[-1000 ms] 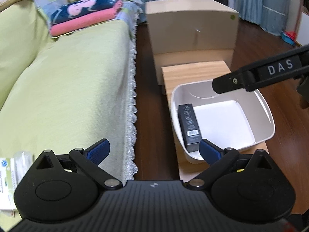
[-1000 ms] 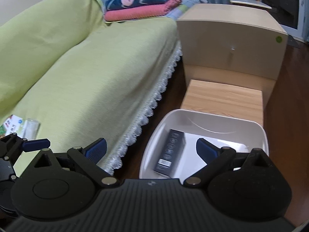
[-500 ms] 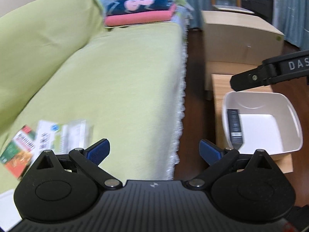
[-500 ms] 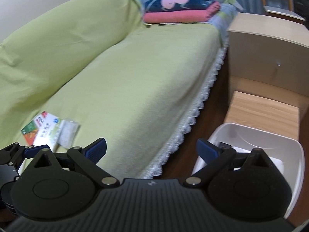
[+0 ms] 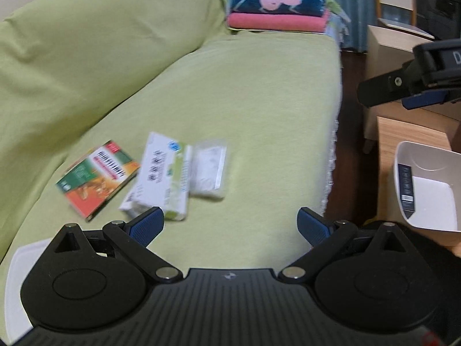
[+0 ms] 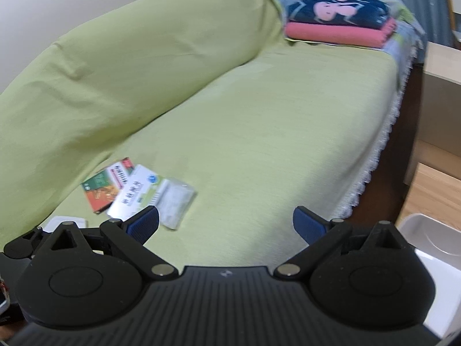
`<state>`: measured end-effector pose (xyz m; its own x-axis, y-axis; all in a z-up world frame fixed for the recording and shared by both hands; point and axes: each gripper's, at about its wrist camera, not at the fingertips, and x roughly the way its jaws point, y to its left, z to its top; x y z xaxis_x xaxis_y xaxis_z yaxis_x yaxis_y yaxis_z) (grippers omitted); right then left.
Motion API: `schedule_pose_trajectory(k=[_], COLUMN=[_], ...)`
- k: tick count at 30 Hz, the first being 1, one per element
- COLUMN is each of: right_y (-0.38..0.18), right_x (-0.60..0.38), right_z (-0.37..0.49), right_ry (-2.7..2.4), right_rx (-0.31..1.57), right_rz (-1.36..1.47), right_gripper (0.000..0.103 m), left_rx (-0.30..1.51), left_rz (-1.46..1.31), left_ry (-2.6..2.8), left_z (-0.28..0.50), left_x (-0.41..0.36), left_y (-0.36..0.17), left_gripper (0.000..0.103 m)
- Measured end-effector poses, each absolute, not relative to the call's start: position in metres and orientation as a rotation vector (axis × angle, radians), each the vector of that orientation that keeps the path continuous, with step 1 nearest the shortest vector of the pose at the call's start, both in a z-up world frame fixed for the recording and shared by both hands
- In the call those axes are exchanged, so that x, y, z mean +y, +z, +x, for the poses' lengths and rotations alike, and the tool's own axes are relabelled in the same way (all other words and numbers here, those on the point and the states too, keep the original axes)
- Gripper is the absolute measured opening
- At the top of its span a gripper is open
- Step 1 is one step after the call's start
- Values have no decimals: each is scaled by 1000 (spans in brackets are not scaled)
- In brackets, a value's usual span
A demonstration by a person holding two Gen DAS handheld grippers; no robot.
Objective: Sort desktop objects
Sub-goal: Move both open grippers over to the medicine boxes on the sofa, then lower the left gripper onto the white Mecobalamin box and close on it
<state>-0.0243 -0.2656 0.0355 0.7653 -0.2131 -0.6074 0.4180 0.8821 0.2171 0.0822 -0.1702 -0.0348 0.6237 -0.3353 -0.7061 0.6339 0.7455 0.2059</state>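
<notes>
Change since earlier: both cameras have swung left, off the white bin and onto the sofa seat; the boxes that sat at the frame edge a moment ago now lie ahead of the fingers.
Left gripper (image 5: 230, 225): jaws spread wide, nothing between them, hanging over the green sofa cover (image 5: 245, 101).
Right gripper (image 6: 226, 226): jaws also wide apart and empty, above the same seat; in the left view its black body shows at the upper right edge.
Red and green box (image 5: 96, 177): flat on the seat, farthest left of the group, near the backrest.
White and green box (image 5: 161, 178): lying just right of the red and green one, overlapping or touching it; print is blurred.
Clear packet (image 5: 209, 170): holds something white, lies against the right side of the white and green box.
White bin (image 5: 426, 173): on a low wooden table (image 5: 403, 132) to the right of the sofa, well apart from the boxes.
Black box (image 5: 406, 187): lying inside the bin along its left wall.
Folded blankets (image 5: 278, 13): a dark patterned one on a pink one, stacked at the far end of the sofa.
White object (image 5: 17, 274): flat, at the near left corner, partly hidden by the left gripper.
Sharpness: both views are motion-blurred.
</notes>
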Motion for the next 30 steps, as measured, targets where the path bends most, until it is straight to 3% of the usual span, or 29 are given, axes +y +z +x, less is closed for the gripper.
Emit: schedule_pose_trajectory(k=[22,30], right_y=[22,10], right_x=[-214,-215], right_z=[53,63], right_ry=[-191,-182], right_rx=[640,661], right_rz=[351,378], right_gripper=[99,99], left_rx=[701,702], left_rz=[414,415], left_ry=[-496,-528], left_z=[123,143], left_x=[-106,-109], left_y=[-42,-55], left_gripper=[99,93])
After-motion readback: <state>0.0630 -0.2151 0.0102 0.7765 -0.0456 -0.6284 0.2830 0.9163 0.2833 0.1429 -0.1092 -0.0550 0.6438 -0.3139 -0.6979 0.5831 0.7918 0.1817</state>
